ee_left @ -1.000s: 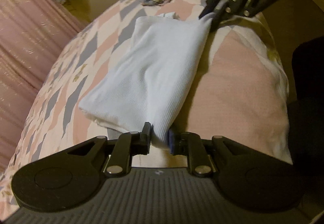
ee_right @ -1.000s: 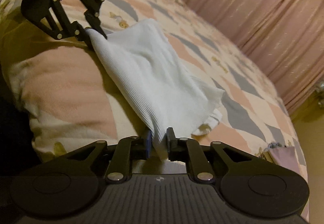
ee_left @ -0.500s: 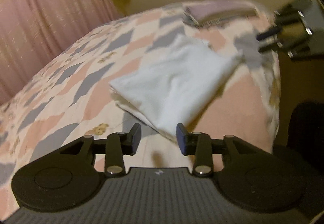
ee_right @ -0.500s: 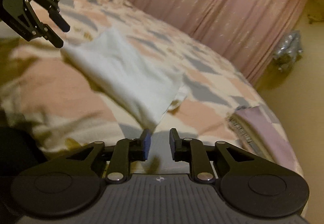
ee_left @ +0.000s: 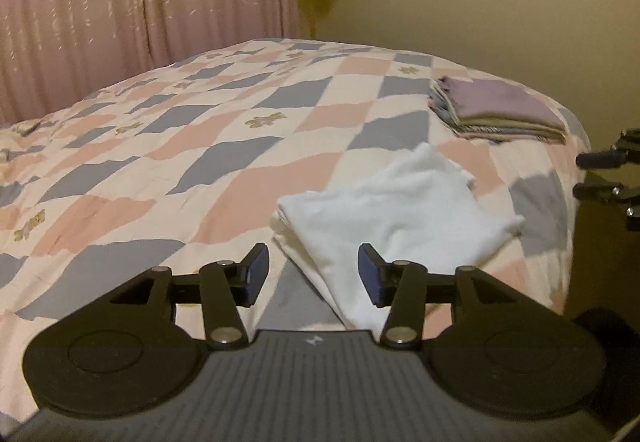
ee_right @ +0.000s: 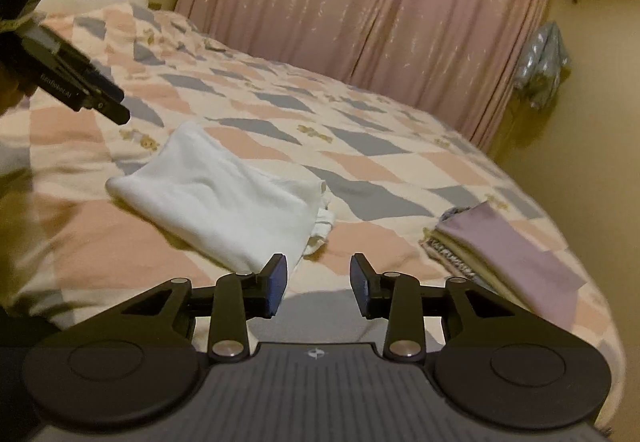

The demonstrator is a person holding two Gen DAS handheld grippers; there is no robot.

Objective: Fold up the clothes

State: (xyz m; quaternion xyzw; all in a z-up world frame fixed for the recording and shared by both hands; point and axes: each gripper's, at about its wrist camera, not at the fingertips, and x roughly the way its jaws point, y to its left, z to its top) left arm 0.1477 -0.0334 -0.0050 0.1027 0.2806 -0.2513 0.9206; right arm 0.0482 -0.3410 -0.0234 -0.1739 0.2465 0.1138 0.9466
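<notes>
White shirt (ee_left: 396, 202) lies folded on the bed (ee_left: 200, 162), near the folded pile (ee_left: 500, 114). Both tools, left (ee_left: 312, 274) and right (ee_right: 318, 284), gape apart, holding nothing; stacking it looks left.

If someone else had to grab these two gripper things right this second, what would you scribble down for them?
Left gripper: open, holding nothing, just short of the white garment.
Right gripper: open, holding nothing, beside the garment's near corner.
White garment: folded into a rough bundle near the edge of the bed; some edges stick out unevenly.
Stack of folded clothes: at the bed's corner, purple piece on top, apart from the white garment.
Done: the white garment's fold, laid down.
Left, likely: tidy it and move it to the stack. No other unfolded clothes are in view.
</notes>
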